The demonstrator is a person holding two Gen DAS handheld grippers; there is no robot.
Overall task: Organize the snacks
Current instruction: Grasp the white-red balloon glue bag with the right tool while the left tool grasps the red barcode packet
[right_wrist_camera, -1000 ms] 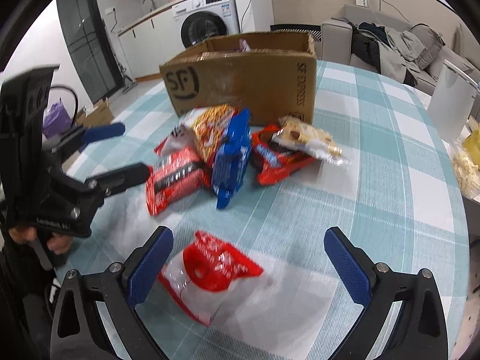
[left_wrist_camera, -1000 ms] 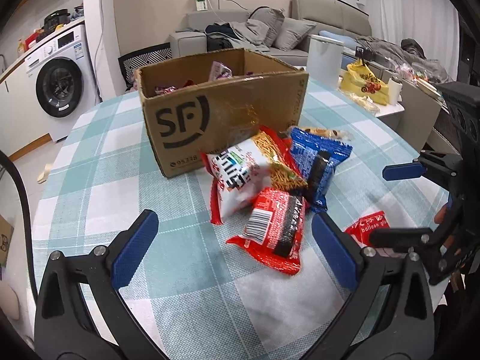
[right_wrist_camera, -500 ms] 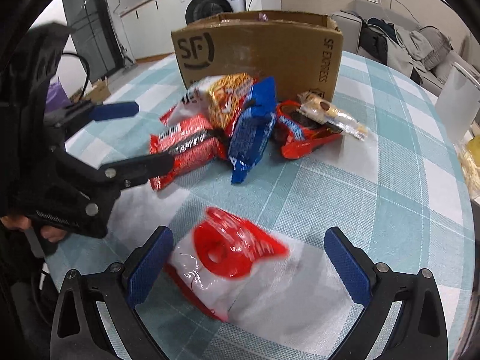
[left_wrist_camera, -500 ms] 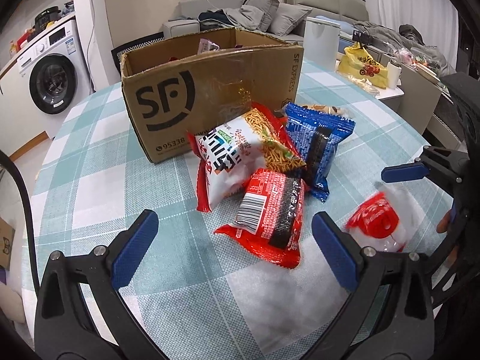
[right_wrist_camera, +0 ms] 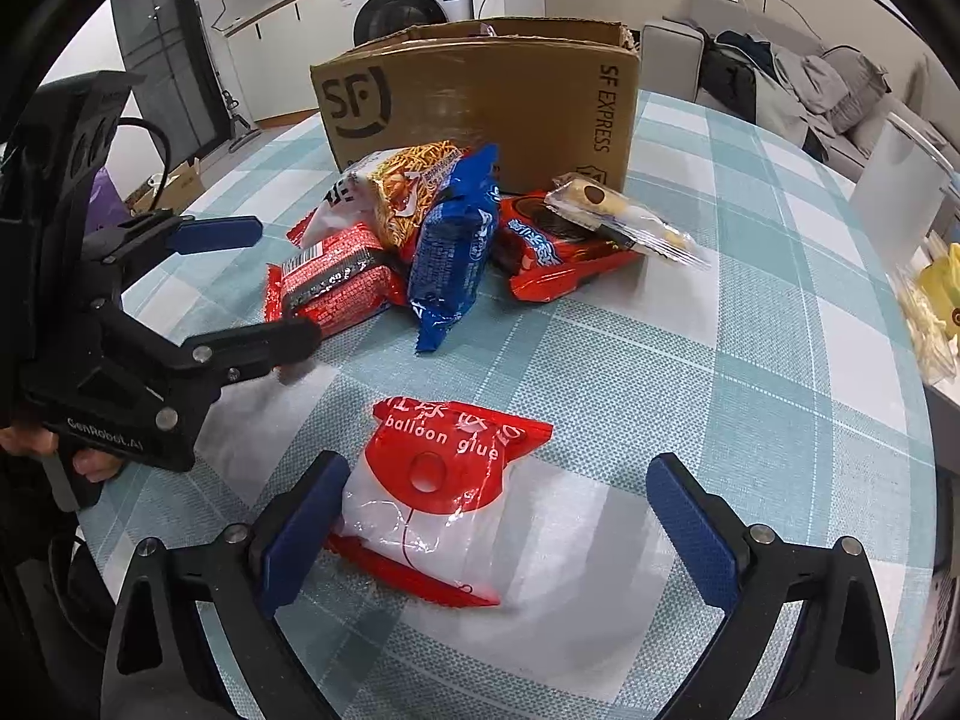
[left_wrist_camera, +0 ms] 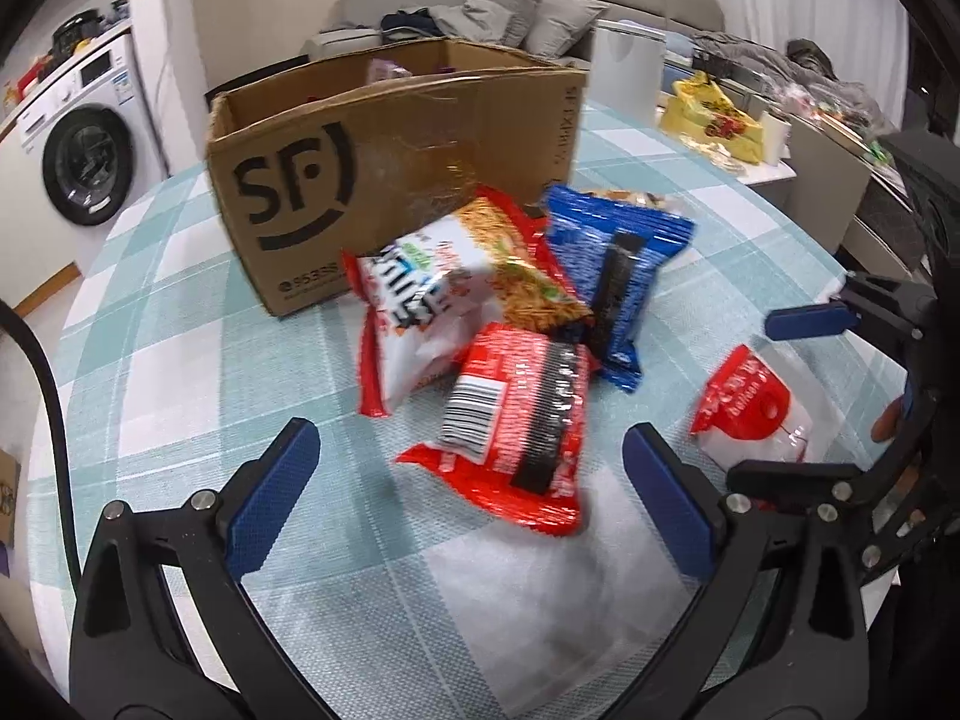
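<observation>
1. We are looking at the balloon glue packet (right_wrist_camera: 441,483), a clear pouch with a red header card, lying flat on the checked tablecloth (right_wrist_camera: 750,372) at the near edge, apart from the snack pile. It is lying between the open fingers of the right gripper (right_wrist_camera: 498,525), with its left side just beside the left blue pad (right_wrist_camera: 300,531), though we cannot tell if they are touching.

2. Its red header is pointing away from us toward the cardboard box (right_wrist_camera: 480,96), and its long axis is running roughly along the gripper's reach, slightly skewed to the left.

3. We are judging the risks: the pouch is sitting off-centre, so closing now may be pinching only one edge and letting the slick film slip or swing. A thin flat packet may also be sliding on the cloth instead of lifting.

4. The label is reading "balloon glue", so we are doubting it is a snack; dropping it in the box with the food may be a sorting mistake.

5. The left gripper (left_wrist_camera: 474,504) is also standing wide and holding nothing, hovering above the red barcode packet (left_wrist_camera: 516,426), which is lying beside the noodle bag (left_wrist_camera: 456,288) and the blue packet (left_wrist_camera: 612,276).

6. With both tools working close together, we are risking a knock between them.
</observation>
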